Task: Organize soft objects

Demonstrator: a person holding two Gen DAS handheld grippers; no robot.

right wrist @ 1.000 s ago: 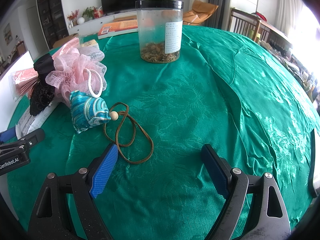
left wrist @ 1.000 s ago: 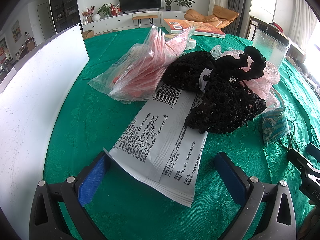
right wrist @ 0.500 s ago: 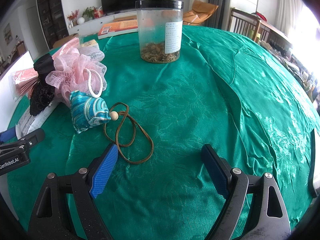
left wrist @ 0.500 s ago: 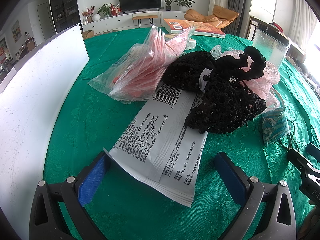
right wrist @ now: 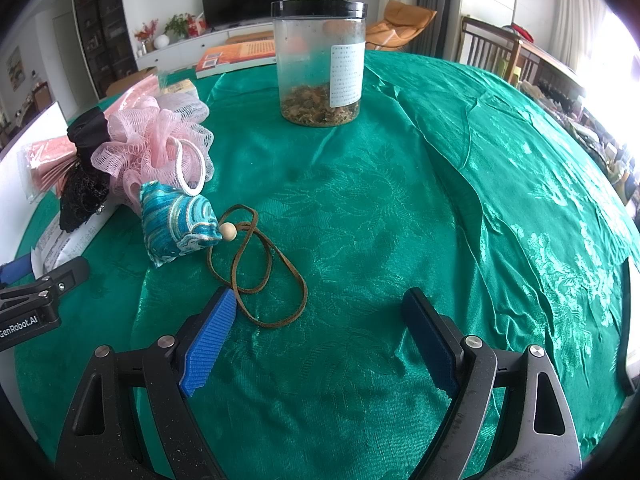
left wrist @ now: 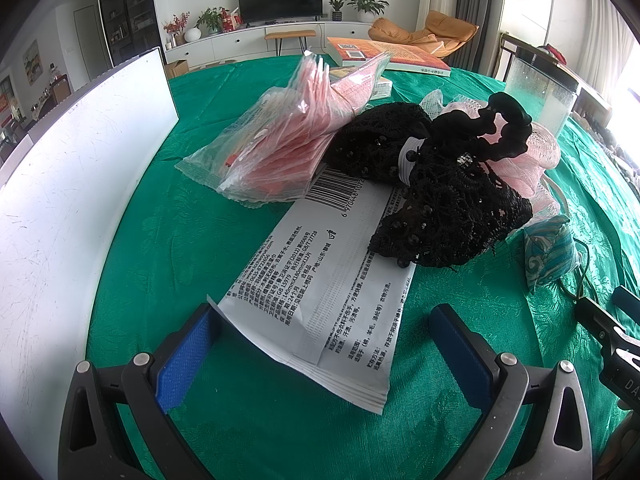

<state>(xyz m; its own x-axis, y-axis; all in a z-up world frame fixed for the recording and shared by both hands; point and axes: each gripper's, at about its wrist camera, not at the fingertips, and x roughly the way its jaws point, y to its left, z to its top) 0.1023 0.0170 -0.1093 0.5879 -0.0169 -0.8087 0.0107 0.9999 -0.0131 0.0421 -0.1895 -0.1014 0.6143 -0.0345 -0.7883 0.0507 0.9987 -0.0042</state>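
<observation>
Both grippers, left (left wrist: 320, 344) and right (right wrist: 320, 328), gape empty; the pouch cord (right wrist: 260, 272) by the right fingers could snag.

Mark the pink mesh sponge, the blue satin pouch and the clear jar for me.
pink mesh sponge (right wrist: 154, 142), right wrist view, on its ruffled netting.
blue satin pouch (right wrist: 176, 220), right wrist view, on its patterned front face.
clear jar (right wrist: 308, 64), right wrist view, on its transparent wall left of the label.
</observation>
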